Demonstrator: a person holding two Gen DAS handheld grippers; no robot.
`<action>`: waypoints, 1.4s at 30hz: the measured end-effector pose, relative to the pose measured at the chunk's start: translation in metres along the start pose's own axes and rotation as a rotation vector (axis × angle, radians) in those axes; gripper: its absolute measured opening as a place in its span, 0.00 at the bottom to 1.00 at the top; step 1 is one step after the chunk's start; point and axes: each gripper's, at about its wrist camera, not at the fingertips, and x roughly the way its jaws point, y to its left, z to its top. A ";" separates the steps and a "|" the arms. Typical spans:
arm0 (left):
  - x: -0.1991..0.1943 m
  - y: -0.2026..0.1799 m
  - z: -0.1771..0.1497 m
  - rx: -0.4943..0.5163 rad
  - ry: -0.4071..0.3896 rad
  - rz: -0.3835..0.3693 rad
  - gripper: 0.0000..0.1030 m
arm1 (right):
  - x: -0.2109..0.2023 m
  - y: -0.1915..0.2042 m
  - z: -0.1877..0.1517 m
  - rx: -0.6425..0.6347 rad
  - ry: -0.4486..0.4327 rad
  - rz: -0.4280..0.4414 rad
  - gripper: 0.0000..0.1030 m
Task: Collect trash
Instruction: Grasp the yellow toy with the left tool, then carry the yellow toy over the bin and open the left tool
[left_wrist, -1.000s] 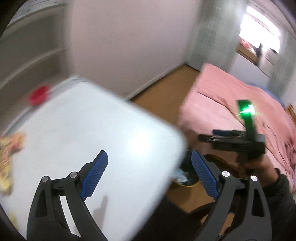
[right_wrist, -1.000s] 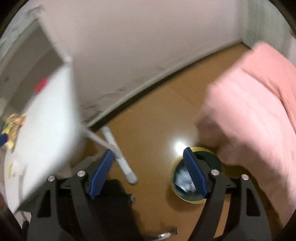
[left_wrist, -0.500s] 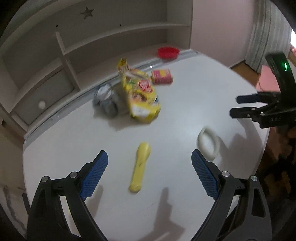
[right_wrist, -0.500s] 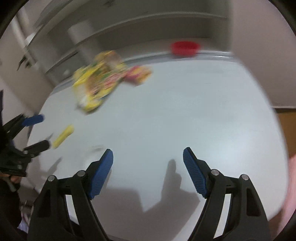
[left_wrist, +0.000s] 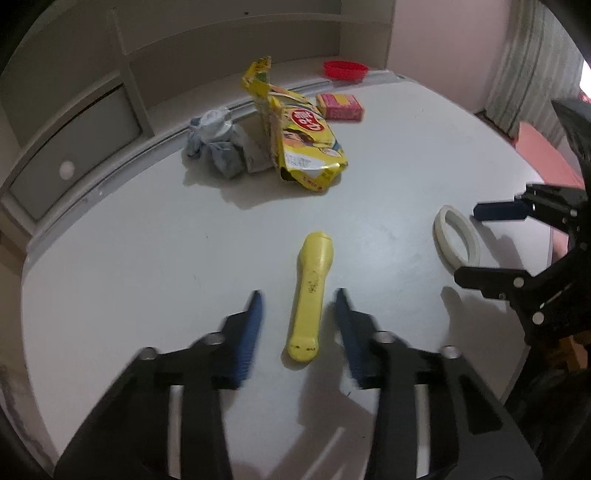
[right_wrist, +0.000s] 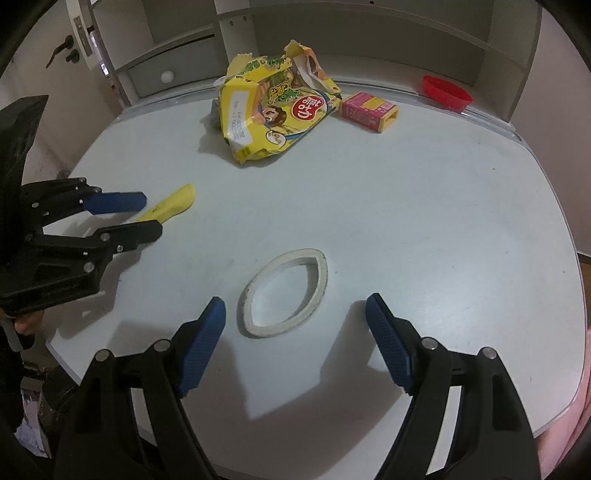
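A yellow tube-shaped piece of trash (left_wrist: 312, 291) lies on the white table (left_wrist: 147, 236); my left gripper (left_wrist: 299, 314) is open with its fingers on either side of the tube's near end, not touching. The tube also shows in the right wrist view (right_wrist: 173, 205). A flattened white tape ring (right_wrist: 286, 293) lies just ahead of my open right gripper (right_wrist: 295, 325); it also shows in the left wrist view (left_wrist: 456, 240). Farther back lie a torn yellow snack bag (left_wrist: 303, 140), a crumpled grey wrapper (left_wrist: 219, 144) and a small pink box (right_wrist: 367, 110).
A red bowl (right_wrist: 447, 92) stands at the table's back edge by grey shelving (left_wrist: 92, 110). A pink bed (left_wrist: 543, 158) lies beyond the table's right edge. The left gripper shows at the left in the right wrist view (right_wrist: 122, 216).
Both grippers swung from the floor bin and bed back over the table. The left gripper has moved in around the yellow tube and narrowed; the right now faces the tape ring.
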 end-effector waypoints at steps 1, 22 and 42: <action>0.000 -0.001 0.000 0.011 0.001 0.006 0.16 | 0.000 0.001 0.000 0.000 0.003 -0.006 0.73; -0.009 -0.074 0.047 0.063 -0.065 -0.065 0.12 | -0.043 -0.069 -0.021 0.123 -0.117 -0.066 0.41; 0.049 -0.433 0.131 0.479 -0.054 -0.620 0.12 | -0.137 -0.362 -0.270 0.802 -0.144 -0.354 0.42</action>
